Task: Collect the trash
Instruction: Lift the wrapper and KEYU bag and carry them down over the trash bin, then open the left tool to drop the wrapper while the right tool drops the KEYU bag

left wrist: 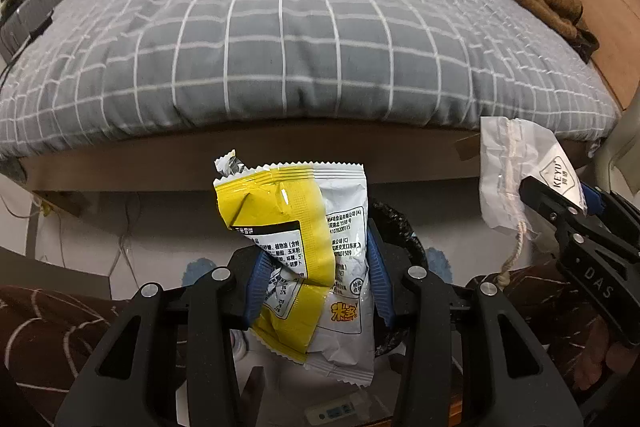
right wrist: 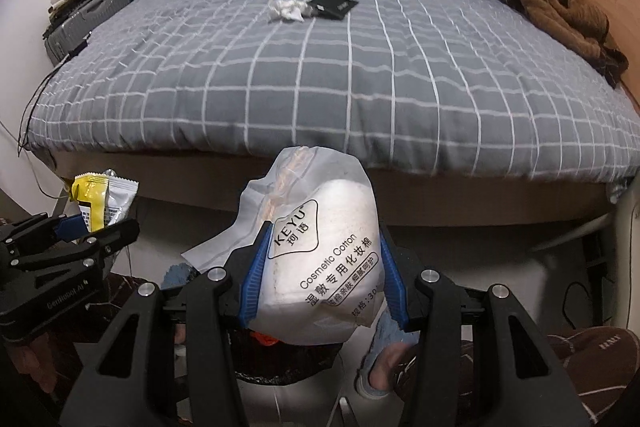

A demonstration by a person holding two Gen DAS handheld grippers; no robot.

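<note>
Trash is being held at the foot of a checked bed (left wrist: 304,39); the left hand-held gripper (left wrist: 316,283) is pinching a yellow snack wrapper (left wrist: 296,247); the right hand-held gripper (right wrist: 320,275) is clamping a cosmetic cotton bag (right wrist: 320,251); crumpled tissue (right wrist: 286,9) is lying on the bed beside a black packet (right wrist: 334,5).

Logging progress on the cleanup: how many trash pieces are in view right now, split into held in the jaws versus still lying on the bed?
Held: 2 – yellow snack wrapper in left gripper, cotton pad bag in right gripper.
On bed: 2 – crumpled white tissue, black packet.
Total: 4
</note>
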